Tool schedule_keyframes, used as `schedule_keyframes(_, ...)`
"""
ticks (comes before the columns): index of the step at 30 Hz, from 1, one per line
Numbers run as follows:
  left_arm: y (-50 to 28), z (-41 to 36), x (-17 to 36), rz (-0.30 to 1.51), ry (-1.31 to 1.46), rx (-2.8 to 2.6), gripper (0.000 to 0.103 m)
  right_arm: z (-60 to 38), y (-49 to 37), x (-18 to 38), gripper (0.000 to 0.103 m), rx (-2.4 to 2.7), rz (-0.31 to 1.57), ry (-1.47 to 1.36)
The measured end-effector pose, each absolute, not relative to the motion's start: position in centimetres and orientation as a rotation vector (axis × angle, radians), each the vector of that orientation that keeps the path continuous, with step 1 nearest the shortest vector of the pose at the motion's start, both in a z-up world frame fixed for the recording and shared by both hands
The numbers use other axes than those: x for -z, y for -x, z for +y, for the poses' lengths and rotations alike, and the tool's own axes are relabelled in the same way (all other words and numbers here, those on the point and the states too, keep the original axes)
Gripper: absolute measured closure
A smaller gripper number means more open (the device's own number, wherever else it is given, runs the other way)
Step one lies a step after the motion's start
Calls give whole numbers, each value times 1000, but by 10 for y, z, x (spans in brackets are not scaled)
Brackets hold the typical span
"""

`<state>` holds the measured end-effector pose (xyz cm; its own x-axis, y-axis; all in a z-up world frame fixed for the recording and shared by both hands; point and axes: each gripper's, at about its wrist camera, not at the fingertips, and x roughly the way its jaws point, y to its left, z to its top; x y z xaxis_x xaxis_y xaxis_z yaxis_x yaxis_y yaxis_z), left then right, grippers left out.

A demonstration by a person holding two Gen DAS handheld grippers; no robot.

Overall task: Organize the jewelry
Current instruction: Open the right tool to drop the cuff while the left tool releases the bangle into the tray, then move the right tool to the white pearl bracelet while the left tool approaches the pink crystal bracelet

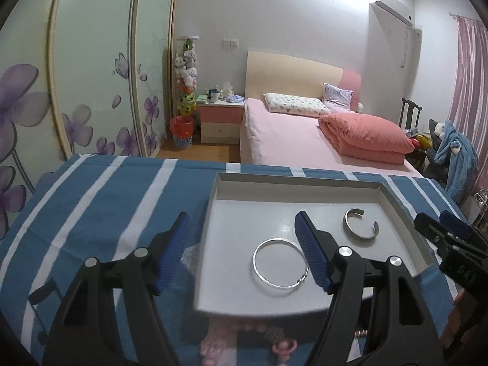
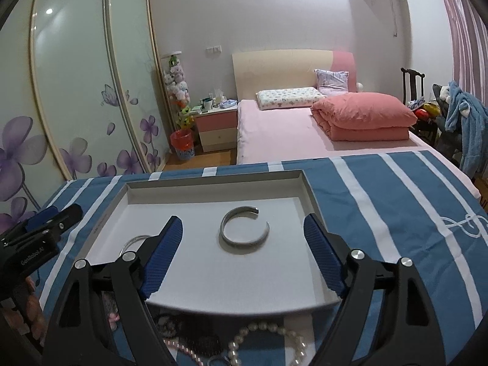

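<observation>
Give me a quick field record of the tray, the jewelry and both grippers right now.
surface: blue and white striped cloth
tray: shallow white tray on the cloth
in tray: closed silver bangle; open silver cuff, lying flat, apart from each other
outside tray: pearl necklace on the cloth at the near edge
left gripper: jaws open, nothing between them, above the tray's left edge
right gripper: jaws open, nothing held, cuff lies ahead of them
</observation>
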<state>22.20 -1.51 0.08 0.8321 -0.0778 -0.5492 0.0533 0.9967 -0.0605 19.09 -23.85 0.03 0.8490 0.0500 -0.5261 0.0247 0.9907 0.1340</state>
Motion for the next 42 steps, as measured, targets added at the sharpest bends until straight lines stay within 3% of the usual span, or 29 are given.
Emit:
schedule_keyframes(9, -163, 13, 9, 599, 9, 60, 30, -255, -151, 9, 24, 31, 589, -124)
schedule_keyframes(13, -138, 20, 27, 646, -39, 74, 30, -266, -144, 32, 32, 62, 683, -113)
schedule_keyframes(17, -124, 28, 44, 710, -48, 92, 30, -271, -145, 57, 47, 61, 791, -124)
schedule_keyframes(27, -129, 30, 53, 758, -33, 95, 30, -254, -165, 77, 56, 78, 871, -30)
schedule_keyframes(30, -139, 26, 55, 781, -38, 91, 31, -257, -163, 80, 70, 82, 886, -32)
schedule_keyframes(32, -145, 25, 59, 805, -40, 92, 37, -258, -162, 81, 82, 81, 883, -30)
schedule_keyframes(34, -153, 22, 64, 839, -39, 102, 41, -259, -159, 81, 86, 77, 882, -26)
schedule_keyframes(42, -181, 12, 79, 905, -75, 100, 44, -259, -156, 80, 87, 68, 882, -37)
